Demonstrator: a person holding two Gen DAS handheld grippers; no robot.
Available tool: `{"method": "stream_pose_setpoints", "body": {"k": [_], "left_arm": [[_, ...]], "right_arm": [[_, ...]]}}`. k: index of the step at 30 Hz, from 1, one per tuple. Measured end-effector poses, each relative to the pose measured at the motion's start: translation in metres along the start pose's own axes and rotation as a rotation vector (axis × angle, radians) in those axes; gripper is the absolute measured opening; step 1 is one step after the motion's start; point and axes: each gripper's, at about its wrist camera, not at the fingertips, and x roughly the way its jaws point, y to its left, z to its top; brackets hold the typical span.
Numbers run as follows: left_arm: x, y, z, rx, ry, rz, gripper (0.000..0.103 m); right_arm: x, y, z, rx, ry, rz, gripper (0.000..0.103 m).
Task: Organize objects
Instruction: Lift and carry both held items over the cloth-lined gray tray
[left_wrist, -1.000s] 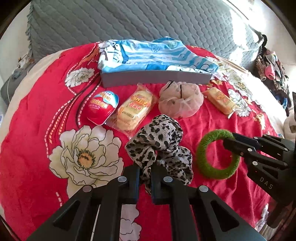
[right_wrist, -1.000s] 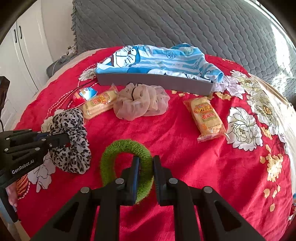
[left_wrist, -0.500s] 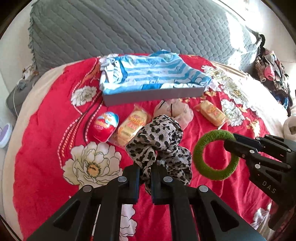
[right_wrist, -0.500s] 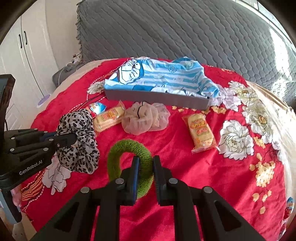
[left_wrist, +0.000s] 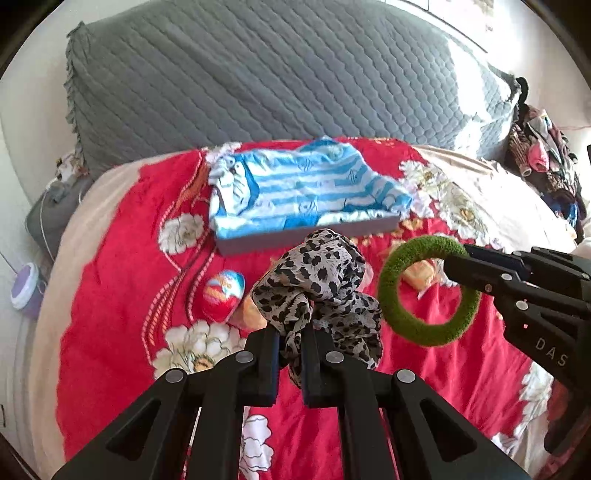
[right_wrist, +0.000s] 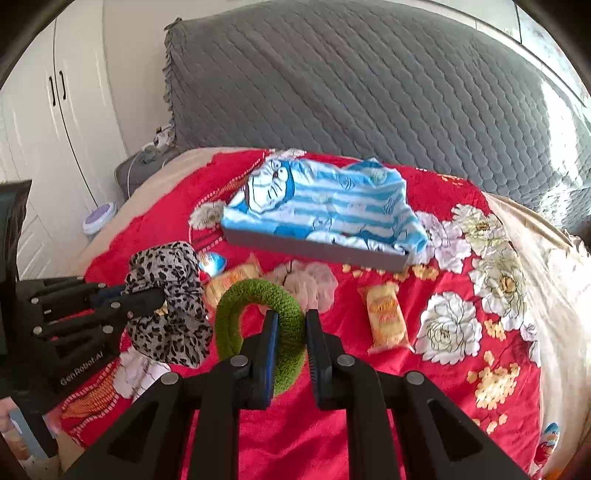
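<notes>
Red floral fabric covers a bed (left_wrist: 122, 280), seen from two cameras, one mounted on each hand-held gripper. The left gripper (left_wrist: 290, 343) has its two black fingers clenched on a leopard-print scrunchie (left_wrist: 317, 291), which hangs bunched above the blanket, lifted clear of it. Just to its right, the right gripper (right_wrist: 288, 332) is clamped on the near side of a fuzzy green ring scrunchie (right_wrist: 258, 299), held upright in the air so its opening faces the left camera. The two held scrunchies sit side by side, close together but not touching. Further back on the blanket lies a flat grey tray (right_wrist: 314, 249) with a blue-and-white striped cartoon cloth (right_wrist: 325, 203) folded on top of it, covering most of it. Between the tray and the grippers, several things rest on the blanket: a red-and-blue egg-shaped package (left_wrist: 223, 295), a wrapped yellow snack pack (right_wrist: 231, 278) beside it, a sheer pale pink scrunchie (right_wrist: 310, 284) near the middle, and a second wrapped snack pack (right_wrist: 386, 314) lying apart to the right. A grey quilted headboard cover (left_wrist: 277, 81) rises behind the bed. White wardrobe doors (right_wrist: 48, 122) stand at the far left of the right camera's view, and a heap of clothes (left_wrist: 543, 158) sits at the right edge of the left camera's view.
</notes>
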Motion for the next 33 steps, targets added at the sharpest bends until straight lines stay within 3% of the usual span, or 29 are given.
{"method": "stream_pose_setpoints", "body": {"k": [9, 20, 23, 33], "left_arm": [[-0.026, -0.009, 0.040, 0.017, -0.050, 0.034, 0.008], [-0.026, -0.009, 0.107, -0.003, -0.069, 0.059, 0.008], [-0.023, 0.000, 0.129, -0.036, -0.068, 0.057, 0.008], [-0.002, 0.020, 0.196, -0.013, -0.092, 0.082, 0.008]], "right_arm": [[-0.029, -0.008, 0.047, -0.003, -0.046, -0.030, 0.015], [-0.059, -0.019, 0.109, -0.015, -0.095, -0.072, 0.015], [-0.061, -0.024, 0.124, -0.016, -0.098, -0.089, 0.015], [-0.045, -0.048, 0.181, 0.002, -0.077, -0.140, 0.015]]}}
